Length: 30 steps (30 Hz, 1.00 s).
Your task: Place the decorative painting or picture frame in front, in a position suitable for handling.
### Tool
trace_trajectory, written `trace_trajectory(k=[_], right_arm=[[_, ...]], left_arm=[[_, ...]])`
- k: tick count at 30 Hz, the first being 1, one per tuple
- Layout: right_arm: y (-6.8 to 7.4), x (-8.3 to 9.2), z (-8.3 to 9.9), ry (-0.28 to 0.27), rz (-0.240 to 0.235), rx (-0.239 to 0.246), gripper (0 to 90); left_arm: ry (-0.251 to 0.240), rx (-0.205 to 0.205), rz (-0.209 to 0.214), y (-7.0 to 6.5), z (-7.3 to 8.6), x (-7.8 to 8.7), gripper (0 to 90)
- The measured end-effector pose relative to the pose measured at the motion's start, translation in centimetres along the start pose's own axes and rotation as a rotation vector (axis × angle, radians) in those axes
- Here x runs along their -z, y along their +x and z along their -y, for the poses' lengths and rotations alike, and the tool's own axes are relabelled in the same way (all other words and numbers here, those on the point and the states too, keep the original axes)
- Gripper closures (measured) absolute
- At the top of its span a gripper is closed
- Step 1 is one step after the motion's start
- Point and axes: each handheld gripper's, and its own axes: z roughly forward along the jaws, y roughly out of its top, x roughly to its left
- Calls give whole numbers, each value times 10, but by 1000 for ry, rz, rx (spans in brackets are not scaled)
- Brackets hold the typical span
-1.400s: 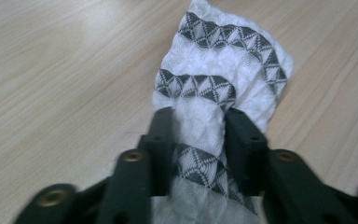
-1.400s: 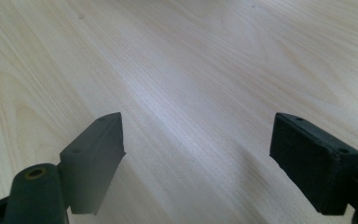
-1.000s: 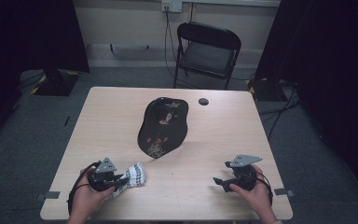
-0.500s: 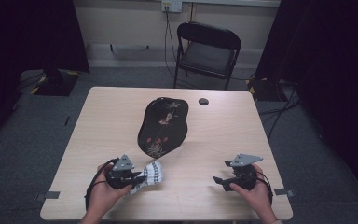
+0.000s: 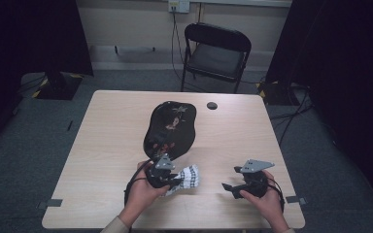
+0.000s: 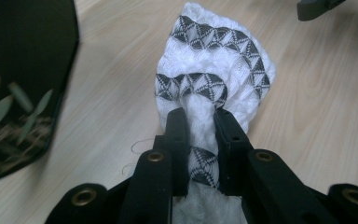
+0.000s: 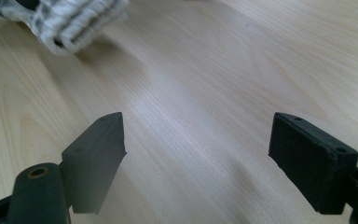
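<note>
A white cloth with black triangle bands (image 6: 216, 79) is bunched between the jaws of my left gripper (image 6: 199, 116), which is shut on it. In the high view that left gripper (image 5: 178, 178) holds the cloth (image 5: 188, 176) just above the table's front part, below the black tray. The black lacquered tray (image 5: 171, 127) with painted flowers lies at the table's middle. My right gripper (image 5: 227, 187) rests near the front right edge, jaws wide apart with nothing between them. In the right gripper view the right gripper (image 7: 196, 154) is over bare wood, with the cloth (image 7: 70, 21) at the top left.
The light wooden table (image 5: 102, 141) has a small black round disc (image 5: 212, 105) near its far edge. A black folding chair (image 5: 216, 56) stands behind the table. Dark curtains hang at both sides and cables run along the floor.
My left gripper has carried the cloth to the right along the table's front, from the left corner to below the tray. The right gripper has stayed in place.
</note>
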Motion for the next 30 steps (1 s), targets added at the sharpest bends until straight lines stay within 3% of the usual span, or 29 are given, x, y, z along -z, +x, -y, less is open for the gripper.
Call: trace_trajectory(k=[6, 9, 12, 14, 17, 23, 26, 28, 30], right_arm=[[-2, 3, -1, -8, 3, -3, 179], [-2, 4, -1, -19, 2, 2, 184], [-1, 3, -2, -24, -4, 9, 186], [3, 3, -7, -37, -21, 41, 192], [9, 0, -15, -49, -44, 62, 202], [24, -14, -31, -49, -111, 139, 234], [30, -22, -35, -47, -127, 164, 234], [39, -32, -43, -46, -174, 209, 237], [44, -38, -48, -50, -201, 215, 237]], left_arm=[[5, -25, 21, -6, -14, -21, 765], [13, -44, 15, -6, -13, -22, 699], [-6, -29, 15, -4, -7, -15, 560], [-27, -21, 11, -1, 2, -1, 476], [-28, -1, 0, 1, 10, 7, 420], [5, 62, -51, 13, 39, 32, 353], [-3, 78, -62, 16, 45, 37, 334], [-11, 87, -86, 19, 50, 46, 328], [-21, 100, -90, 22, 52, 51, 320]])
